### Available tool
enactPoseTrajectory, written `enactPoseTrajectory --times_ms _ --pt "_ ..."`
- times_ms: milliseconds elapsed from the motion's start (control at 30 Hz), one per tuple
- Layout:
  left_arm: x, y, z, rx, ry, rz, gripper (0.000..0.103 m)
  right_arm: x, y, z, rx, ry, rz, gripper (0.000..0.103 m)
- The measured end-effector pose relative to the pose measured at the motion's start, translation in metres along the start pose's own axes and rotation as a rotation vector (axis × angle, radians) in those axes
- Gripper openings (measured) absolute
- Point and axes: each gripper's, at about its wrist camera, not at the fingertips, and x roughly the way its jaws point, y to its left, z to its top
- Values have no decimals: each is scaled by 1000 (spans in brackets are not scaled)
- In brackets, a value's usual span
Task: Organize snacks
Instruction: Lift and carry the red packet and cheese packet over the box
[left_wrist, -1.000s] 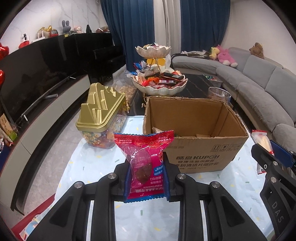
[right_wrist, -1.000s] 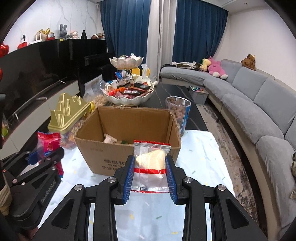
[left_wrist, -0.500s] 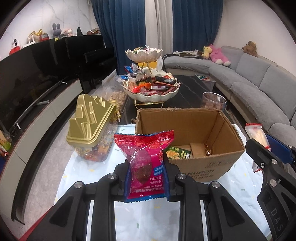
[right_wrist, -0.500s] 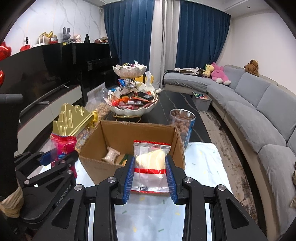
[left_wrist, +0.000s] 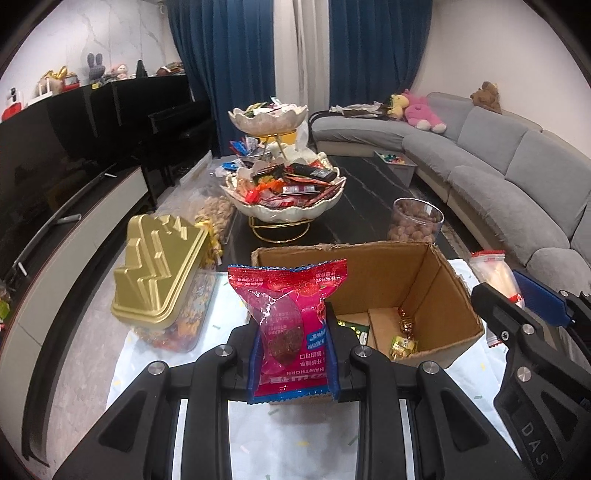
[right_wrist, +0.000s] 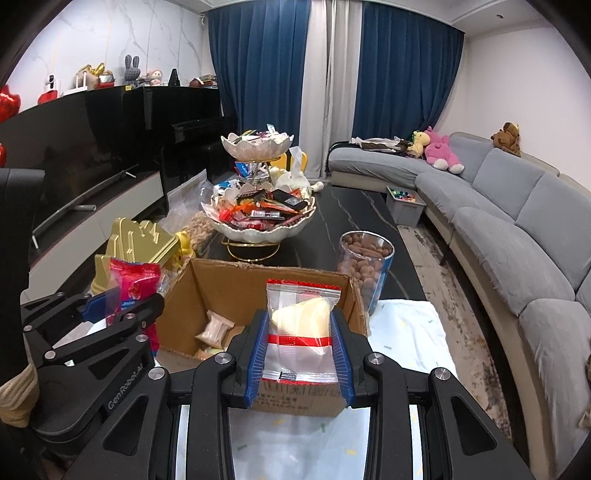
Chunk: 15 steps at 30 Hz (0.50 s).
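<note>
With the left gripper clamped on the red hawthorn packet and the right gripper on the clear packet, each at lower centre of its view, both should clear the cardboard box rim before releasing.

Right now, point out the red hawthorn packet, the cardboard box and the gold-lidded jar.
red hawthorn packet (left_wrist: 291, 325), left wrist view, clear front window.
cardboard box (left_wrist: 439, 284), left wrist view, inner right wall.
gold-lidded jar (left_wrist: 155, 266), left wrist view, gold lid top.
</note>
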Motion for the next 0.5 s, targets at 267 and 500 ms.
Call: enactPoseTrajectory --times_ms 267,500 --pt "21 -6 11 31 14 -25 28 18 -1 10 -8 8 7 34" --pt "37 -7 17 45 17 -36 28 36 -1 18 -22 13 11 34"
